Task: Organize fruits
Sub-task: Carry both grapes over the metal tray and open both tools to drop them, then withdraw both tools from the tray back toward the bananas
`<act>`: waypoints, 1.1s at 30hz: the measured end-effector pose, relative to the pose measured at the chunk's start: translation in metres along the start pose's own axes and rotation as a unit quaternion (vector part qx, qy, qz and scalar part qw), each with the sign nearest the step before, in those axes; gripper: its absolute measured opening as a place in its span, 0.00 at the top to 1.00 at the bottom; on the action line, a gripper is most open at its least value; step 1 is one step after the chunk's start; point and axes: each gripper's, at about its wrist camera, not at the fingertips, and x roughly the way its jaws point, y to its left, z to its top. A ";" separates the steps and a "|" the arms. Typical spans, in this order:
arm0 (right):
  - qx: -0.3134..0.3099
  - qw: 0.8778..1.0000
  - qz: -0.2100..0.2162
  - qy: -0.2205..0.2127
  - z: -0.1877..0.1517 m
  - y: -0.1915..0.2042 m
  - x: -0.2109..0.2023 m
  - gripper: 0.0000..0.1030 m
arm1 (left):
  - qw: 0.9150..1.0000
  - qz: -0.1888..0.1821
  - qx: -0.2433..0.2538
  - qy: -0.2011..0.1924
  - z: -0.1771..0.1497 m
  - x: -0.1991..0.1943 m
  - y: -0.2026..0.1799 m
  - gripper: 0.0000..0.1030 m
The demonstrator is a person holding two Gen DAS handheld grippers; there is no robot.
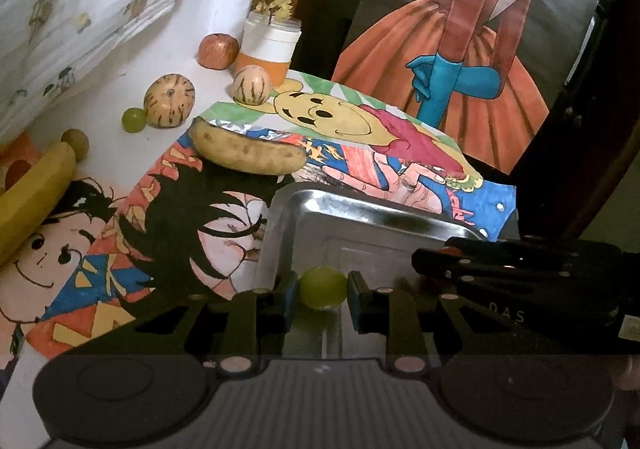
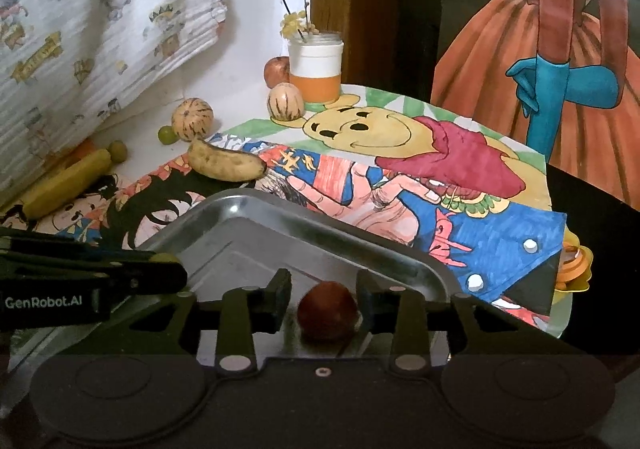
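Left tongs (image 1: 322, 291) clamped on green grape (image 1: 323, 288) over steel tray (image 1: 360, 217). Right tongs (image 2: 325, 303) apart w/ dark red fruit (image 2: 327, 309) lying between them in tray, pads not pressing. Banana (image 1: 246, 151) & striped melons (image 1: 170, 100) on bench behind.

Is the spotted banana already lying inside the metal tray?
No, the spotted banana lies on the coloured drawings beyond the metal tray, outside its rim.

"GenRobot.AI" on left tongs (image 2: 92, 281); "DAS" on right tongs (image 1: 508, 277).
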 end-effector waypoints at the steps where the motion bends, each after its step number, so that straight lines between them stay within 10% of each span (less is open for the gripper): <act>1: 0.001 1.000 -0.001 -0.003 0.000 0.000 -0.003 0.56 | 1.000 0.000 -0.003 0.000 0.000 -0.001 0.001 0.72; 20: 0.023 0.997 0.001 -0.074 -0.014 0.018 -0.092 0.07 | 0.996 0.045 -0.026 -0.078 -0.003 -0.092 0.005 0.02; 33: 0.040 0.997 -0.013 -0.064 -0.041 0.046 -0.141 0.01 | 0.993 0.071 -0.021 -0.093 -0.033 -0.150 0.003 0.00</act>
